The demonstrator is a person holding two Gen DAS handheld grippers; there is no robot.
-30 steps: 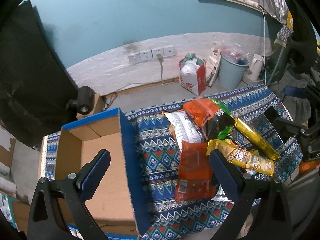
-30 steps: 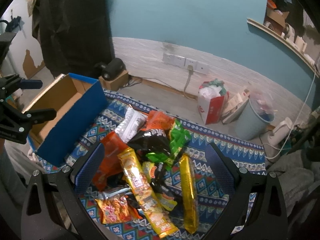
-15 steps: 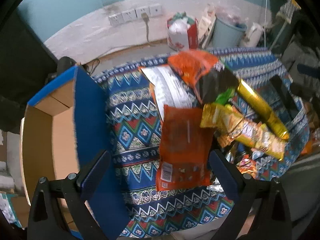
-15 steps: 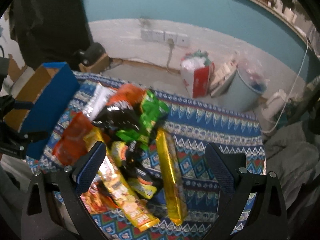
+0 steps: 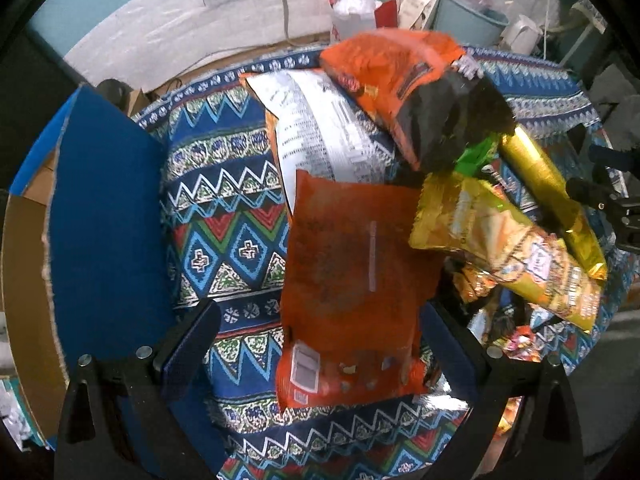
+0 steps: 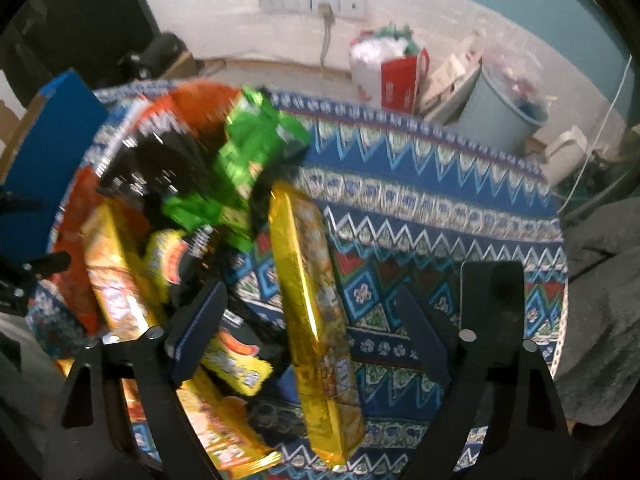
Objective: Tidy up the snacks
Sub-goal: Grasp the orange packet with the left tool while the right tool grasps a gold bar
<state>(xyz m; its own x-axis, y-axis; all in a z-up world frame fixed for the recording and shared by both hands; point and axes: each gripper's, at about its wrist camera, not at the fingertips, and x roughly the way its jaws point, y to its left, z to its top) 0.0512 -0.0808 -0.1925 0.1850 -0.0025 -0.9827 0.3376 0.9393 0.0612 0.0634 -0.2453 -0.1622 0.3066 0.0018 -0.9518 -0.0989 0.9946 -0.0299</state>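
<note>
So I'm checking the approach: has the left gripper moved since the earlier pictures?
Yes. The left gripper has come down toward the orange packet, leaving the box aside.

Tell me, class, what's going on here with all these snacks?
A person is sorting a heap of snack packets on a patterned cloth, a gripper in each hand. The left gripper is open over a flat orange packet. The right gripper straddles a long gold packet; its jaws have just been closing but don't press on it. Nothing is lifted. The blue cardboard box stands beside the heap.
</note>
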